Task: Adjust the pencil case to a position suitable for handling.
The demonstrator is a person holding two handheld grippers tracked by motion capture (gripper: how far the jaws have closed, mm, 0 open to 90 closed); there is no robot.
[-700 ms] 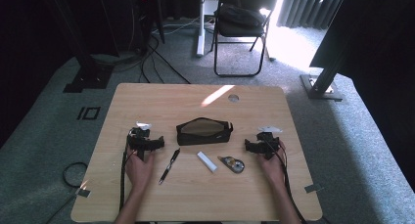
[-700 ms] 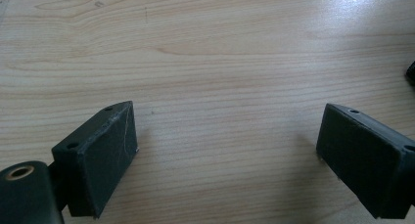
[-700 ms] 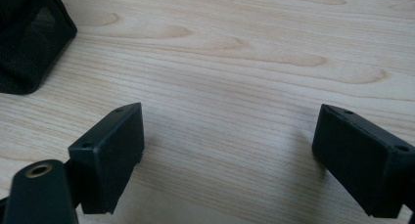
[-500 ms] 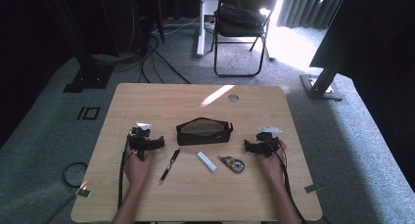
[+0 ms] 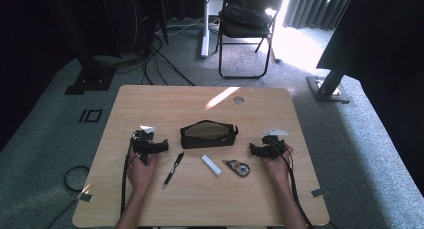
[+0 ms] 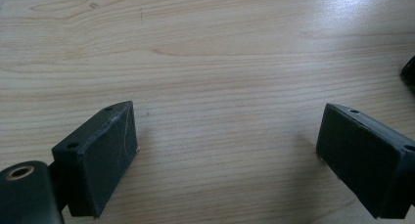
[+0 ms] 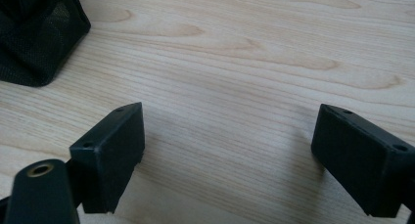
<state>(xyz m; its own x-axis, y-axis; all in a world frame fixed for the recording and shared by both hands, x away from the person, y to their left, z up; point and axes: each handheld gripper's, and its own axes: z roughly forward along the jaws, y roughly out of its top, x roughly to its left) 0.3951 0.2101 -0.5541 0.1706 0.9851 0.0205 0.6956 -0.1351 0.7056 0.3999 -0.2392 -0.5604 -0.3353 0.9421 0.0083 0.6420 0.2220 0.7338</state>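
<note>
A black pencil pouch lies open in the middle of the wooden table. In front of it lie a black pen, a white eraser-like stick and a round tape dispenser. My left gripper rests on the table left of the pouch, jaws wide apart over bare wood. My right gripper rests right of the pouch, also open with nothing between its jaws; a corner of the pouch shows at the upper left of its view.
A small round hole sits near the table's far edge beside a sunlit streak. A folding chair, cables and stand bases stand on the grey carpet beyond the table.
</note>
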